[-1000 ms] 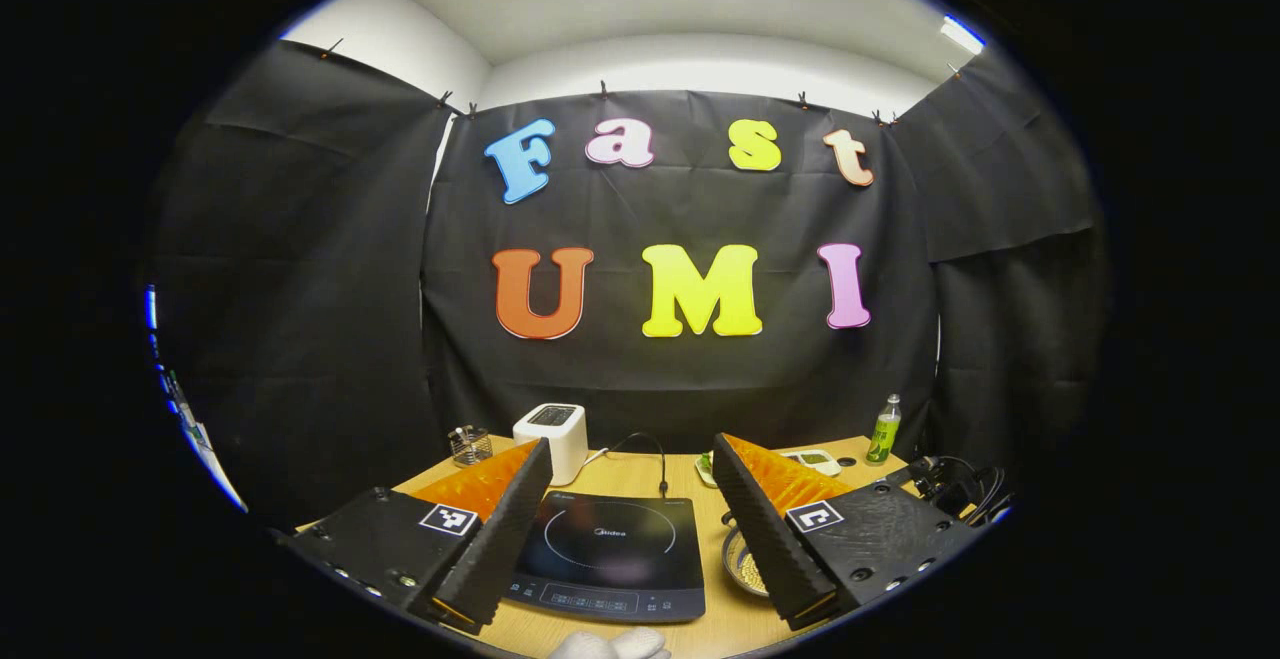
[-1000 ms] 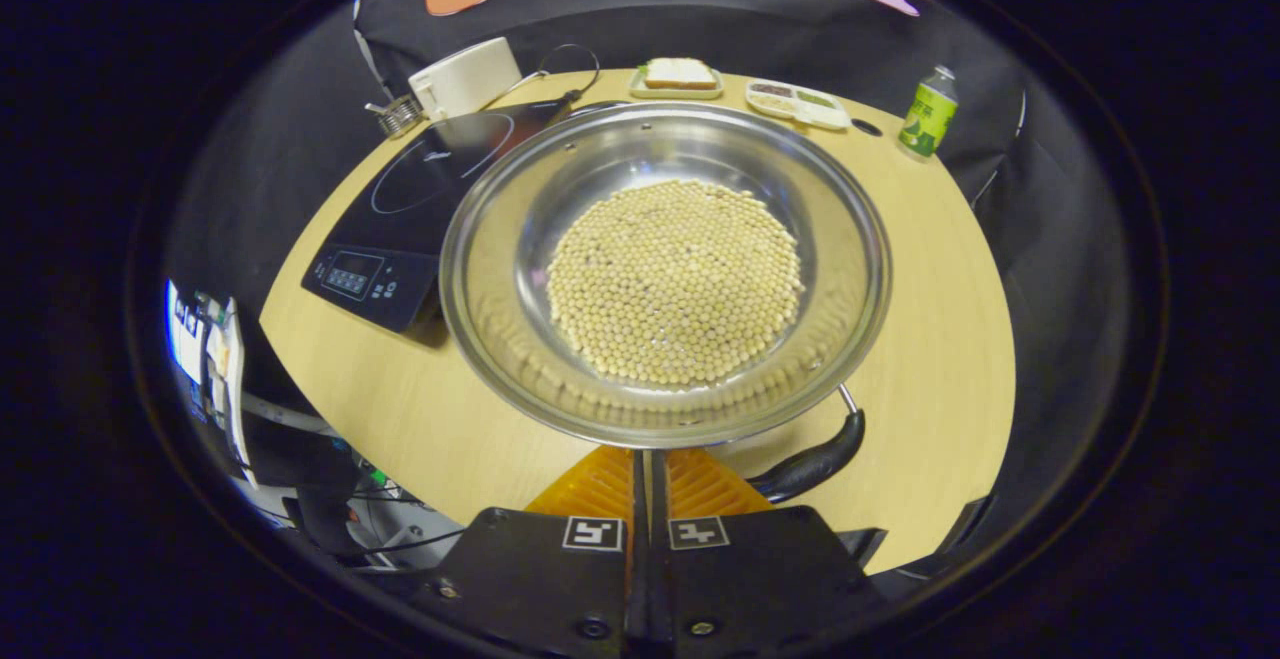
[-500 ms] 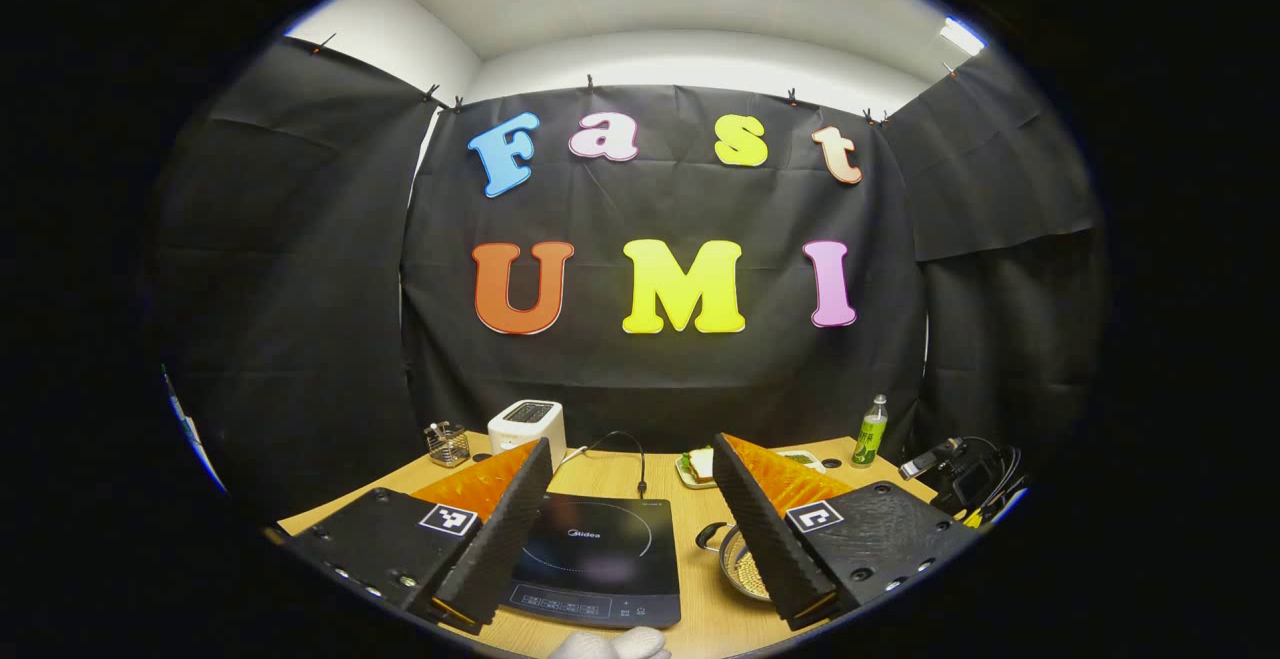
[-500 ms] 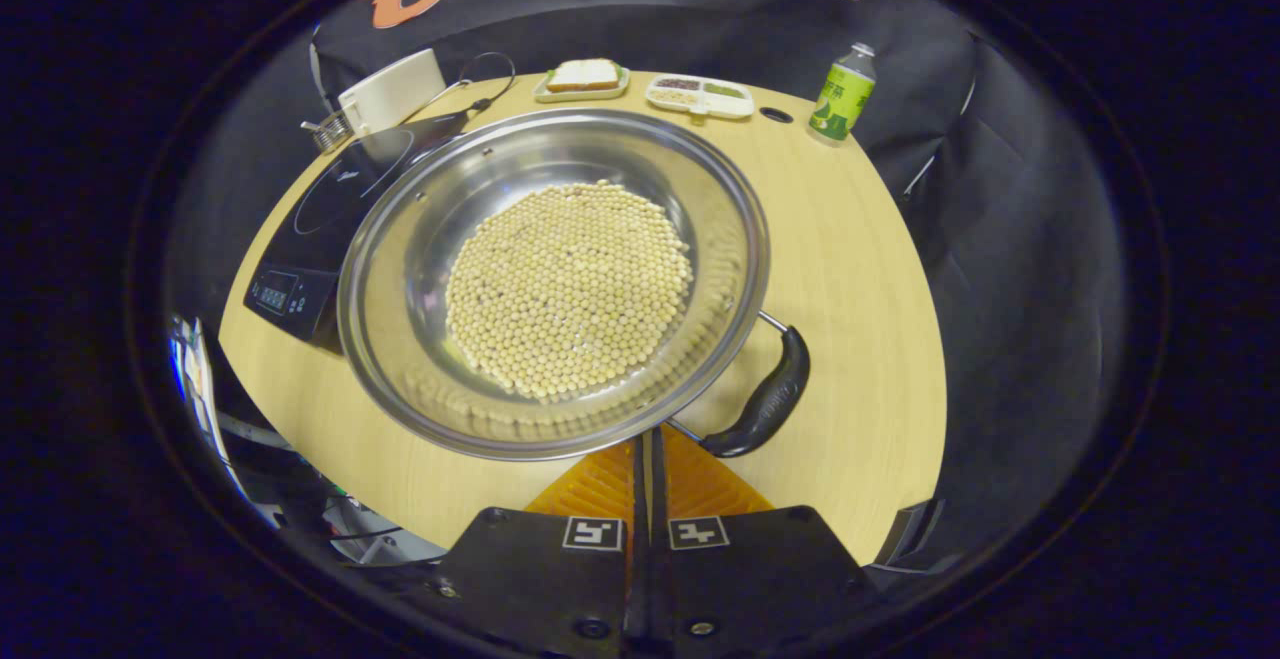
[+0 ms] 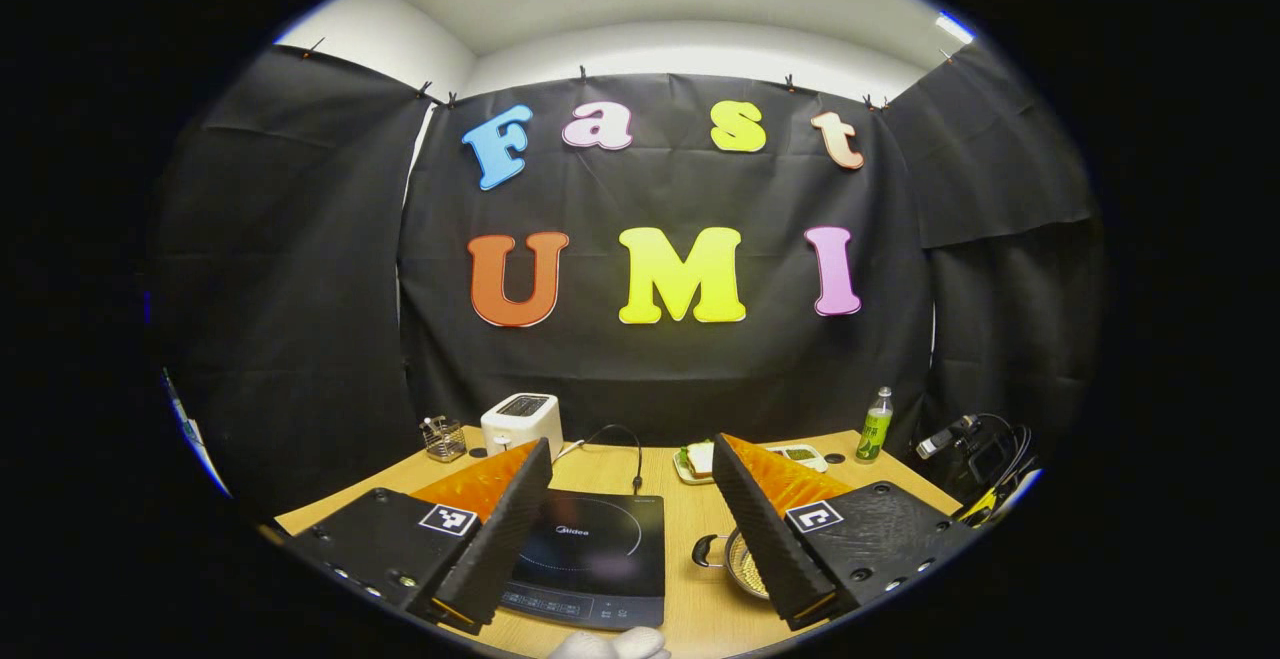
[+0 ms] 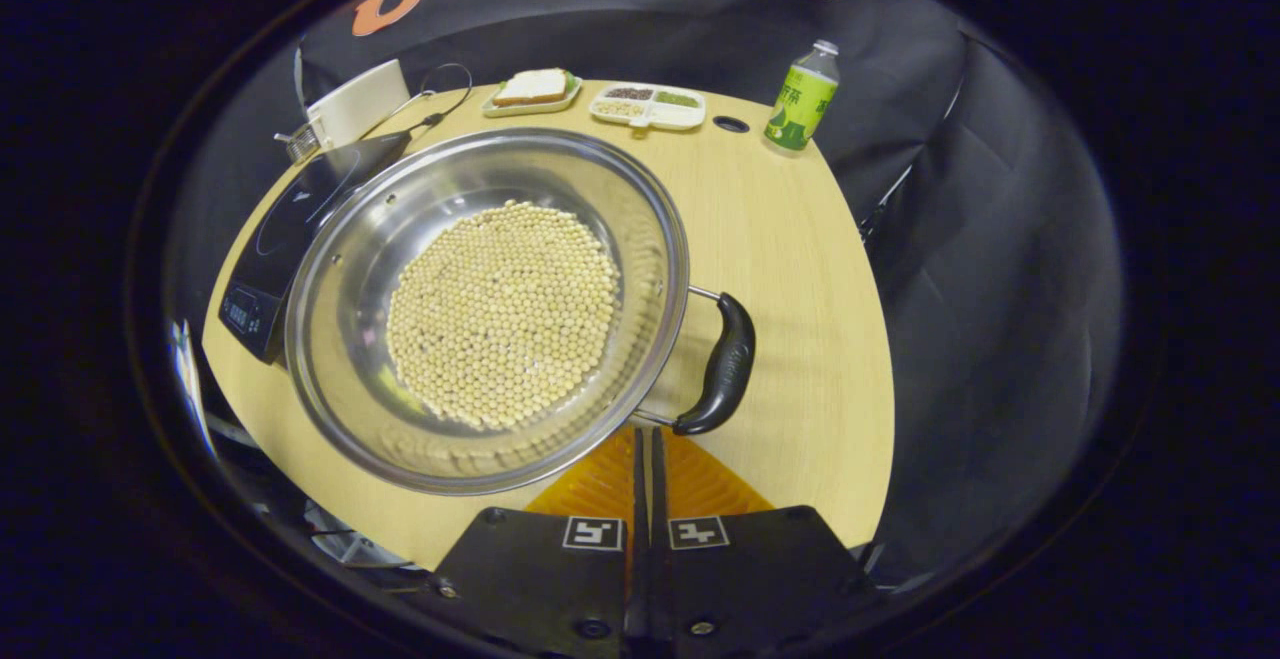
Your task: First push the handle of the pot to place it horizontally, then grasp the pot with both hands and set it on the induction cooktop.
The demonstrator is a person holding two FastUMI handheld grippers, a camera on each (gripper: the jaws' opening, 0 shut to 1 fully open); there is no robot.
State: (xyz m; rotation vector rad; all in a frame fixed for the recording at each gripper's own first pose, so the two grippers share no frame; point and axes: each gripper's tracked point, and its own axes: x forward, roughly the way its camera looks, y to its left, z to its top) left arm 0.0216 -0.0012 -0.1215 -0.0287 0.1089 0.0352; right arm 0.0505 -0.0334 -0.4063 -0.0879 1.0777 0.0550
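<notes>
Left tool (image 5: 632,504) was held with its jaws wide apart, gripping nothing, raised near the counter's front edge. Right tool (image 6: 643,469) was noted with jaws pressed together on nothing, just at the pot's (image 6: 487,304) near rim beside the black handle (image 6: 722,366).

Pot, filled with pale beans (image 6: 503,311), was seen on the counter (image 6: 800,269) toward its front edge, just right of the induction cooktop (image 5: 590,554); whether rim and cooktop touched could not be told.

Risks judged:
- pot sliding off the near edge if the handle is pushed too hard;
- beans spilled if the two-tool lift is uneven;
- smooth steel rim slipping between the fingers.

Along the counter's far edge, left to right: wire holder (image 5: 443,438), toaster (image 5: 521,422), sandwich plate (image 6: 532,91), divided tray (image 6: 648,107), green bottle (image 6: 800,99). Black cloth hung on the walls; cables (image 5: 985,454) lay past the right corner.
</notes>
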